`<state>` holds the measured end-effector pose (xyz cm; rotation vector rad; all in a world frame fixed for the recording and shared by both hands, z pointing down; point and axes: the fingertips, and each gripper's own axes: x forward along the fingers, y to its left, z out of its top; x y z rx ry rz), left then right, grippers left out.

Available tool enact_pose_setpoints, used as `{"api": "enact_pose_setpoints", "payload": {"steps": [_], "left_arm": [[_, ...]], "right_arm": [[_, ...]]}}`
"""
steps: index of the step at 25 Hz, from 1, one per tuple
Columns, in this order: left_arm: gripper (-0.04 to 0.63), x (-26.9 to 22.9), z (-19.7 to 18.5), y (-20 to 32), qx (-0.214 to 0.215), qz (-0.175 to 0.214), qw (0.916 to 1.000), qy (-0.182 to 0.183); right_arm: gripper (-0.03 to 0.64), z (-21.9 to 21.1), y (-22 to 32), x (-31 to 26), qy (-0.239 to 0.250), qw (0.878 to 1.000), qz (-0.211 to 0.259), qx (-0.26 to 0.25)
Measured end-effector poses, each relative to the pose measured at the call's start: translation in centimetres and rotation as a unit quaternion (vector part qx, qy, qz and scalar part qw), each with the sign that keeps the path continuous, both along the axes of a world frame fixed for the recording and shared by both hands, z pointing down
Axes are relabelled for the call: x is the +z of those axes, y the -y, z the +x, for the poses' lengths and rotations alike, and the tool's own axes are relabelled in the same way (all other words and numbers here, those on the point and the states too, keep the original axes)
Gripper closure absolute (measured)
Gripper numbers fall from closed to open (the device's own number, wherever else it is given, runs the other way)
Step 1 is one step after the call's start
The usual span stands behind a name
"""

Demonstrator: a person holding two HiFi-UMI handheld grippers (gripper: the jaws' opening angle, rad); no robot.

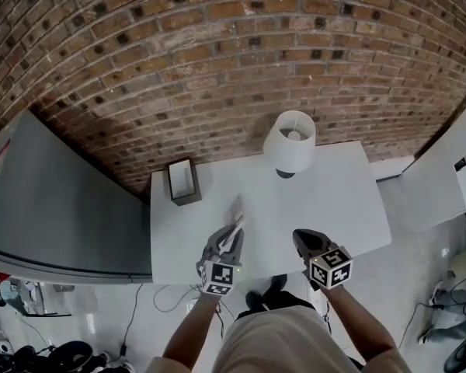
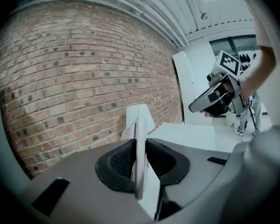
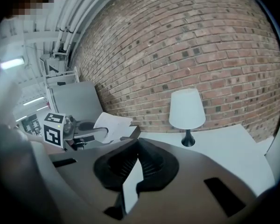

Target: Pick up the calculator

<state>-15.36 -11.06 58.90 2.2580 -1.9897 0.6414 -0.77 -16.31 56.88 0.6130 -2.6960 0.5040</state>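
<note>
While the left claw (image 2: 140, 141) grips the white calculator (image 2: 141, 118) clear of the surface (image 1: 334, 208), left of the lamp (image 1: 290, 140), the lift is judged done. Right claw (image 3: 137, 143) closed, empty. Next: steady hold.

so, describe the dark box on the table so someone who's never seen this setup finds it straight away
Find the white table pushed up against the brick wall. At the table's back left corner, close to the wall, stands the dark box. Its only neighbour on the table, the lamp further right, is white and round; the box is dark, rectangular and looks open-topped.
</note>
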Motion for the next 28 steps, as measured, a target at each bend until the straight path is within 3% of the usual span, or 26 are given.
{"api": "enact_pose_setpoints", "payload": {"steps": [4,10,17,28], "left_arm": [[0.506,-2.0,-0.2,-1.4,-0.004,0.024,0.9997,-0.009],[0.506,-3.0,0.0,-3.8,-0.018,0.026,0.9993,-0.021],[0.506,-3.5,0.5,-4.9,-0.061,0.024,0.9974,-0.031],[0.506,-6.6,1.9,-5.9,-0.116,0.049,0.9906,-0.054]], "right_arm": [[0.604,1.1,-2.3,-1.1,0.002,1.000,0.005,0.017],[0.604,2.9,-4.0,-2.2,0.001,0.999,0.024,0.022],[0.604,5.3,-2.4,-3.3,0.007,0.999,0.034,0.013],[0.604,7.0,1.0,-6.2,0.015,0.995,0.094,-0.025]]}}
